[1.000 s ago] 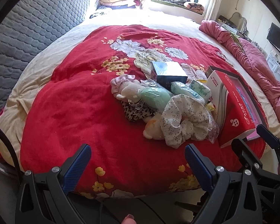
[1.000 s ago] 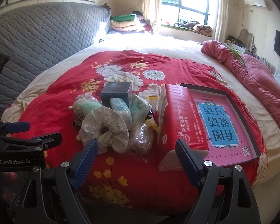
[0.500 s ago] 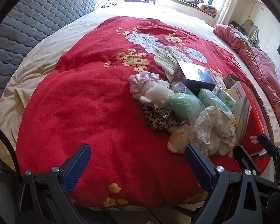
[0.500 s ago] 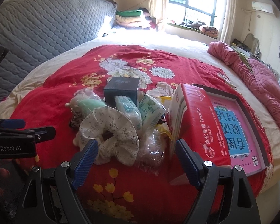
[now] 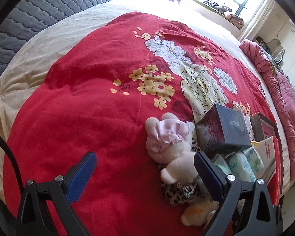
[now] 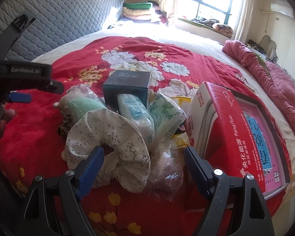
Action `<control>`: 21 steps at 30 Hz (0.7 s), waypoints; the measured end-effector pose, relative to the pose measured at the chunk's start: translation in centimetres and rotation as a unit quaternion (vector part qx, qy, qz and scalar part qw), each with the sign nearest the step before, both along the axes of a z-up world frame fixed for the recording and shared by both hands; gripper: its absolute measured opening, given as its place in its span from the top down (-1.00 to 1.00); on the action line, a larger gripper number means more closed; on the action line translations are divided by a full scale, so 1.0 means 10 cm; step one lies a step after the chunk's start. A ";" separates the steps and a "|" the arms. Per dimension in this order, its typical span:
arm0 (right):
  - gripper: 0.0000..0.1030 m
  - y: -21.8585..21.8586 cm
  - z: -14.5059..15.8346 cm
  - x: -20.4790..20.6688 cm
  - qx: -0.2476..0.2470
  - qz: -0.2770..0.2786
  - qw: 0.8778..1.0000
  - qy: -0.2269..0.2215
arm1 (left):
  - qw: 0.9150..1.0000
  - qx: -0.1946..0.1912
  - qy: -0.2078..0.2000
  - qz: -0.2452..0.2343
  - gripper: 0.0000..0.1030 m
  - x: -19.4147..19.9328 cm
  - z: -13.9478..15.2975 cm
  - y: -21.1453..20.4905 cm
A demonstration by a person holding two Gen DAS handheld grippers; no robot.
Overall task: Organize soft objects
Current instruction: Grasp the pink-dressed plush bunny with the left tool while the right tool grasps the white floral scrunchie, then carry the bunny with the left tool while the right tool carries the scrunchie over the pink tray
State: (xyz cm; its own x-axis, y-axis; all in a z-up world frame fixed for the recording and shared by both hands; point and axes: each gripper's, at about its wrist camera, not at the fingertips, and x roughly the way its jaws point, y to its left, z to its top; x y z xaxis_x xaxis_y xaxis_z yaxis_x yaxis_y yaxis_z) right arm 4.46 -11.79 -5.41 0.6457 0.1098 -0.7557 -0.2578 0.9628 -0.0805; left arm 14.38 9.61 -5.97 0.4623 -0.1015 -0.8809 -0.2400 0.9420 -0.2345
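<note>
A heap of soft things lies on the red flowered blanket (image 5: 92, 106). In the left wrist view a pink plush toy (image 5: 171, 143) lies on a leopard-print cloth (image 5: 177, 192), just inside the right finger of my open left gripper (image 5: 144, 163), which holds nothing. In the right wrist view a white floral scrunchie (image 6: 108, 135) and a clear bag with something brownish (image 6: 167, 171) lie between the fingers of my right gripper (image 6: 143, 155). Its jaws are closing and the pads do not press on either one. A green bundle in plastic (image 6: 82, 104) lies behind.
A dark box (image 6: 127, 86), two tissue packs (image 6: 135, 114) and a red tissue carton (image 6: 226, 129) on a pink-lined tray (image 6: 265, 133) crowd the heap's right side. A grey quilted headboard (image 6: 59, 19) stands at the left, a pink quilt (image 6: 265, 74) at the right. A hand (image 6: 2, 122) holds the left gripper.
My left gripper has come down and forward, and the heap has slid to the right of its view. My right gripper has come closer to the scrunchie, with its jaws slightly narrower.
</note>
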 end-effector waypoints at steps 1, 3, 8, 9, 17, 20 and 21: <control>-0.48 0.01 -0.01 0.01 -0.004 0.002 1.000 -0.002 | 1.000 -0.003 0.004 -0.002 -0.91 0.06 -0.02 -0.01; -0.41 0.01 -0.02 0.04 -0.005 0.006 1.000 -0.003 | 1.000 -0.008 0.014 -0.001 -0.87 0.17 -0.06 -0.05; 0.01 0.04 -0.10 0.09 -0.016 0.015 1.000 0.008 | 0.999 -0.016 0.046 -0.009 -0.72 0.35 -0.20 -0.14; 0.14 0.03 -0.10 0.09 -0.017 0.016 1.000 0.004 | 0.998 -0.019 0.053 -0.011 -0.64 0.38 -0.23 -0.16; 0.57 -0.06 0.01 0.02 0.000 0.027 1.000 -0.010 | 0.996 -0.068 0.056 -0.018 -0.10 0.41 -0.36 -0.17; 0.64 -0.11 0.07 -0.02 0.005 0.026 1.000 -0.013 | 0.996 -0.084 0.041 -0.011 0.06 0.37 -0.33 -0.11; 0.67 -0.13 0.09 -0.03 0.007 0.026 1.000 -0.015 | 0.995 -0.093 0.037 -0.010 0.09 0.35 -0.32 -0.09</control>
State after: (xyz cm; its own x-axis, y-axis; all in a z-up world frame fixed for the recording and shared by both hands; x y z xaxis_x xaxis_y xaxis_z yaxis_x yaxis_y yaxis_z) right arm 4.14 -13.10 -4.55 0.6616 0.1540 -0.7339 -0.3044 0.9496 -0.0751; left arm 17.92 8.75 -9.19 0.3930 -0.2747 -0.8775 -0.2452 0.8885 -0.3879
